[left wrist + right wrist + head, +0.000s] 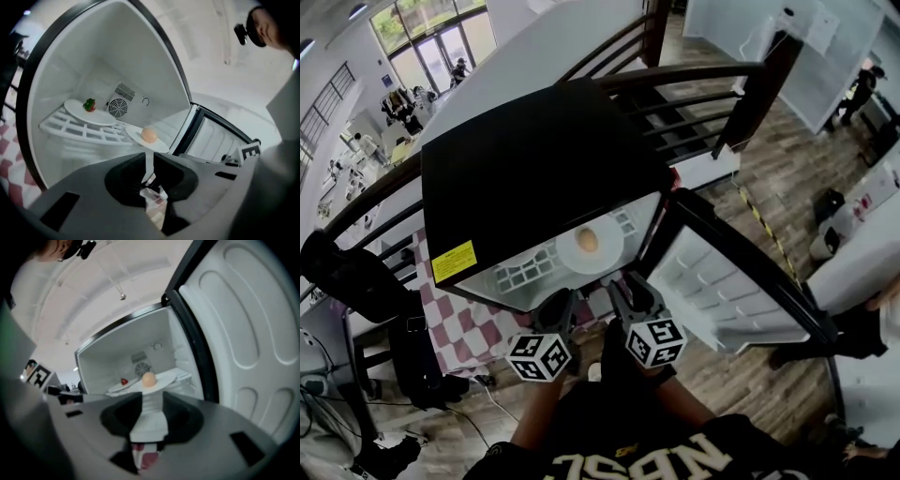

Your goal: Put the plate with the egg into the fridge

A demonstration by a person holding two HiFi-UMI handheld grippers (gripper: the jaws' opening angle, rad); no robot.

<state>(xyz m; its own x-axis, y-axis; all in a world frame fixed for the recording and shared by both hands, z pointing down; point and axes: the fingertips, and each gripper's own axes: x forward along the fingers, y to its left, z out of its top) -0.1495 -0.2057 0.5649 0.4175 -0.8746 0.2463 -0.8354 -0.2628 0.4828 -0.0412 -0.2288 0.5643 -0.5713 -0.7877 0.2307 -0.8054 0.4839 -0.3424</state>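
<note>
The white plate [588,251] with a tan egg [588,241] rests at the front of the white wire shelf [520,272] inside the open black fridge [534,169]. In the left gripper view the plate [157,145] and the egg [149,135] lie just ahead of my left gripper [149,160], whose jaws stand a narrow slit apart with nothing gripped. My right gripper [150,401] is open wider. The plate [161,379] and the egg [149,379] sit at the mouth of its jaws, and contact is unclear. In the head view both grippers [565,298] [623,286] hover just in front of the shelf.
A second white plate [86,114] with a red fruit [89,104] sits further back on the shelf, near a round fan grille [117,108]. The fridge door [722,281] hangs open to the right. The fridge stands on a checkered cloth [478,328] beside a dark railing [694,80].
</note>
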